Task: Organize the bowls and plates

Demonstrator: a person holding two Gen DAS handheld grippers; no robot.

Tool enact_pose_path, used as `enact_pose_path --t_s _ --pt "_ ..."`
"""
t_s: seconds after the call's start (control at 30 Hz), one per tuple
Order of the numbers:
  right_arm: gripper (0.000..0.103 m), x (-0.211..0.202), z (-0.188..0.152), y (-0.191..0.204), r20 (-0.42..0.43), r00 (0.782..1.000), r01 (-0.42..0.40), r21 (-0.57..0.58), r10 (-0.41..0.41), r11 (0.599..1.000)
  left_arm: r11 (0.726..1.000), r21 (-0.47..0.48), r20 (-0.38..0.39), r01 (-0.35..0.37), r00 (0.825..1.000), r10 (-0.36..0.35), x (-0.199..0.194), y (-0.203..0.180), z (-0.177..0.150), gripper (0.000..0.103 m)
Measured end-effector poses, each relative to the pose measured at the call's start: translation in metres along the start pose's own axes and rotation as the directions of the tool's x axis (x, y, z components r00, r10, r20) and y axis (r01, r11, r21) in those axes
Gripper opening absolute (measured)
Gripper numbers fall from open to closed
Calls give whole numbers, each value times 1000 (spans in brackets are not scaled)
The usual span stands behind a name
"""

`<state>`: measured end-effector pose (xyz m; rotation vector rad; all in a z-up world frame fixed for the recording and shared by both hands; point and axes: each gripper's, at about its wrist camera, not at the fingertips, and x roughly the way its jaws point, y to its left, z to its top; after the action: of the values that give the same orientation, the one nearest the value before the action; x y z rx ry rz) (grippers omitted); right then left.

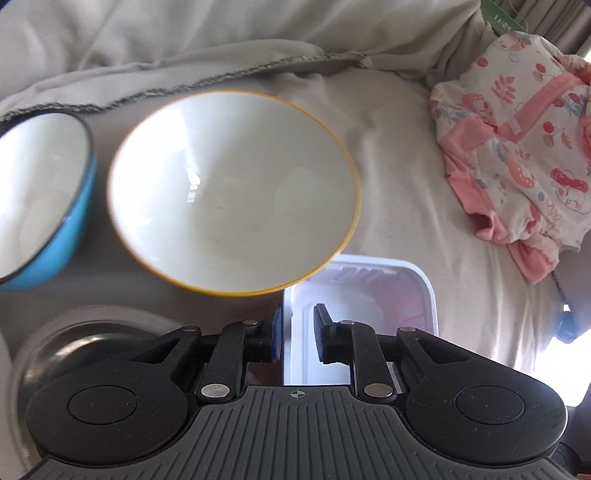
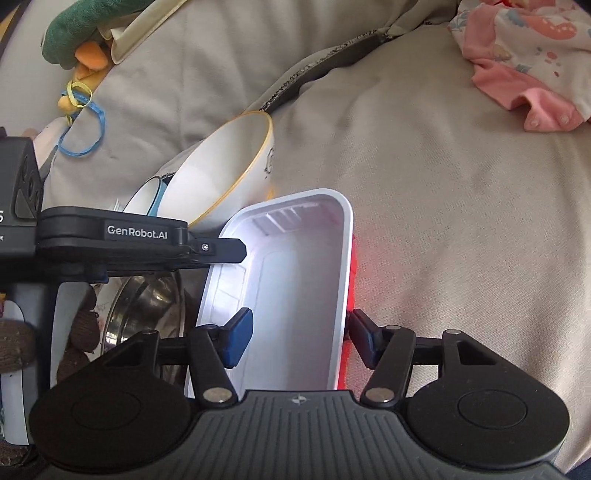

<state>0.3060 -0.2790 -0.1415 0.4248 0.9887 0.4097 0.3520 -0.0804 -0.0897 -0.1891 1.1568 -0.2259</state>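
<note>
Left wrist view: the left gripper (image 1: 299, 332) has its jaws a narrow gap apart, straddling the left wall of the white tray (image 1: 424, 295). The left pad sits at that wall and the right finger stands clear inside it, so nothing is gripped. Ahead of the jaws and a little left, the yellow-rimmed bowl (image 1: 232, 192) overlaps the tray's far corner. Further left is the blue bowl (image 1: 37, 199), its rim just beside the first. A steel bowl (image 1: 85, 343) lies near the left finger. Ahead and right, the sheet (image 1: 388, 166) is bare as far as the pink cloth (image 1: 517, 147). A green tag (image 1: 502, 22) at the far right corner carries digits that look like 11-24

Right wrist view: the right gripper (image 2: 301, 336) is open across the tray's right wall, with the left pad inside the tray well off the wall and the right finger at the red outer side. The left gripper's body reads "GenRobot.AI", and its fingertip meets the tray's left rim. The three bowls crowd left of the jaws. Right and ahead, the sheet lies free. A mark on the yellow-rimmed bowl's side is unreadable
</note>
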Motion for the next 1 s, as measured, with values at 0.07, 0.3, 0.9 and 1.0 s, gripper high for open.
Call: enact_pose_path --t_s 0.07,0.3,0.9,1.0 --pt "60 -7 8 -11 35 999 35 -5 -35 999 999 -8 -12 36 999 -36 9 -11 5 21" --pt "65 -23 42 -54 110 983 139 70 -146 988 990 22 26 142 990 -142 39 -55 26 22" --pt "81 -47 4 52 247 957 187 -125 -152 974 981 -192 377 -33 920 105 -141 80 -83 22" --pt "82 -20 -12 83 155 983 122 -176 -95 977 949 -313 353 -47 922 162 -143 120 -108 22"
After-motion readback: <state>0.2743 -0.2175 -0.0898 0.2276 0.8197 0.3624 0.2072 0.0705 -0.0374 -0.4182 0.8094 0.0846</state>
